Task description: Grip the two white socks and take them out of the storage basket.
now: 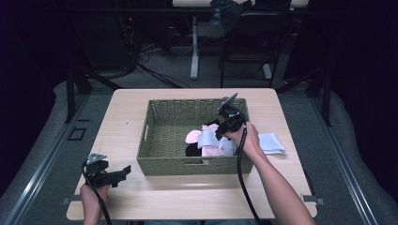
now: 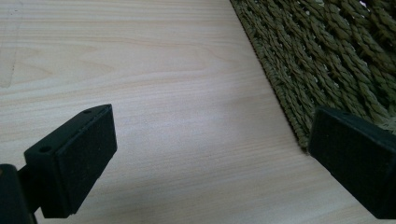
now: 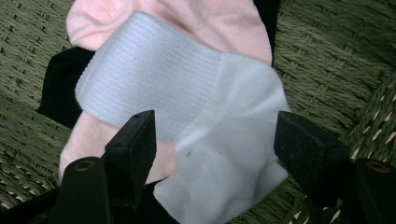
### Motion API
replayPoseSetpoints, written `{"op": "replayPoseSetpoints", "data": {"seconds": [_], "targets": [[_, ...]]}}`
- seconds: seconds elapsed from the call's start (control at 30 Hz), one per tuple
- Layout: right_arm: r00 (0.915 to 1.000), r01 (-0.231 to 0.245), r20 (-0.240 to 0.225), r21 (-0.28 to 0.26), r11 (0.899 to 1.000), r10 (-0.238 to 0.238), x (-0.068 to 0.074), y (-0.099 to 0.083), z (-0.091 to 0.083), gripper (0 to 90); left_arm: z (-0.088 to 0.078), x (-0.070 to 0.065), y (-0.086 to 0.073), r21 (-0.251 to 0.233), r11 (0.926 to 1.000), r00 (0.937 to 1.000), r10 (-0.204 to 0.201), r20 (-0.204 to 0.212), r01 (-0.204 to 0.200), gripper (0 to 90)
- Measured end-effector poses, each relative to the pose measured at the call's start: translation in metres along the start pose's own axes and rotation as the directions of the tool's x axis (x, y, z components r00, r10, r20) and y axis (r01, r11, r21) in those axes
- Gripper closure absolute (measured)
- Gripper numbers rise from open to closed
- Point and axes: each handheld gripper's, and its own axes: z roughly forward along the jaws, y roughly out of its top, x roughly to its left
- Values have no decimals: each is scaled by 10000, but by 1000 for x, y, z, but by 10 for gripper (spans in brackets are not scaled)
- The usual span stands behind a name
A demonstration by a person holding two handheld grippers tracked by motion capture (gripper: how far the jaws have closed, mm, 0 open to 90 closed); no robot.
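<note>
An olive woven basket (image 1: 164, 136) stands mid-table. Inside its right half lie a pink sock (image 1: 193, 136), a white sock (image 1: 206, 139) and a black one (image 1: 191, 151). My right gripper (image 1: 220, 133) hovers over that pile, open. In the right gripper view the white sock (image 3: 201, 121) lies on the pink sock (image 3: 187, 18) between the spread jaws, with the black sock (image 3: 60, 84) beneath. My left gripper (image 1: 123, 172) is open just above the table near the basket's front left corner; its view shows bare wood and the basket wall (image 2: 317, 65).
A folded white cloth (image 1: 271, 143) lies on the table (image 1: 141, 197) right of the basket. Behind the table stand desk legs, cables and a chair frame. Bare wood runs along the table's front and left.
</note>
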Motion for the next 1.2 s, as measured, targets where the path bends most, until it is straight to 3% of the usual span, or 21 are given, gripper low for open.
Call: {"op": "replayPoseSetpoints", "data": {"seconds": [0.2, 0.3, 0.4, 0.47, 0.5, 0.67, 0.7, 0.73, 0.9, 0.93, 1.03, 1.07, 1.1, 1.13, 1.2], "targets": [[9986, -33, 521, 254, 9997, 20, -1, -2, 3, 263, 0, -1, 1, 66, 10000, 10000, 64, 47, -64, 15], [9988, -199, 468, 500, 9986, 176, 1, -1, 11, 290, 0, -1, 0, -43, 10000, 10000, 32, 42, -31, 15], [9997, -93, 224, 884, 9960, 74, 2, 0, 16, 326, -1, -2, 0, -87, 10000, 10000, 50, 66, -49, 14], [9991, -136, -402, 679, 9976, 164, 6, 0, 21, 342, -1, -2, 1, -47, 9999, 9999, 96, 107, -95, 15], [9991, -136, -402, 679, 9976, 164, 6, 0, 21, 342, -1, -2, 1, -47, 9999, 9999, 96, 107, -95, 15], [9945, 408, -987, 602, 9973, -348, 19, 4, 24, 333, -1, -1, 1, -45, 9999, 9999, 98, 99, -98, 15], [9945, 408, -987, 602, 9973, -348, 19, 4, 24, 333, -1, -1, 1, -45, 9999, 9999, 98, 99, -98, 15], [9921, 879, -983, 974, 9914, -783, 22, 6, 23, 319, -1, -2, 1, -51, 9999, 9999, 116, 102, -116, 15], [9918, 1104, -746, 927, 9896, -1036, 27, 7, 29, 320, -1, -2, 0, -99, 9999, 9999, 78, 67, -78, 15], [9927, 1157, -459, 1066, 9875, -1113, 28, 8, 31, 364, -1, -2, 0, -98, 9999, 9999, 76, 71, -75, 15], [9943, 1043, -305, 977, 9897, -1018, 28, 7, 34, 430, -1, -1, 0, -109, 9999, 9999, 87, 88, -86, 15], [9949, 1004, -239, 996, 9899, -985, 28, 7, 34, 471, -1, -1, 0, -110, 9999, 9999, 86, 83, -85, 14], [9918, 1279, -203, 1298, 9833, -1263, 26, 9, 31, 517, -1, -1, 0, -101, 9999, 9999, 88, 70, -87, 15], [9945, 1048, -198, 992, 9895, -1033, 27, 8, 33, 576, -1, -1, 0, -103, 9999, 9999, 86, 63, -86, 15], [9941, 1082, -233, 1029, 9888, -1063, 26, 8, 31, 688, -2, -2, 0, -104, 9999, 9999, 97, 34, -97, 15]]}}
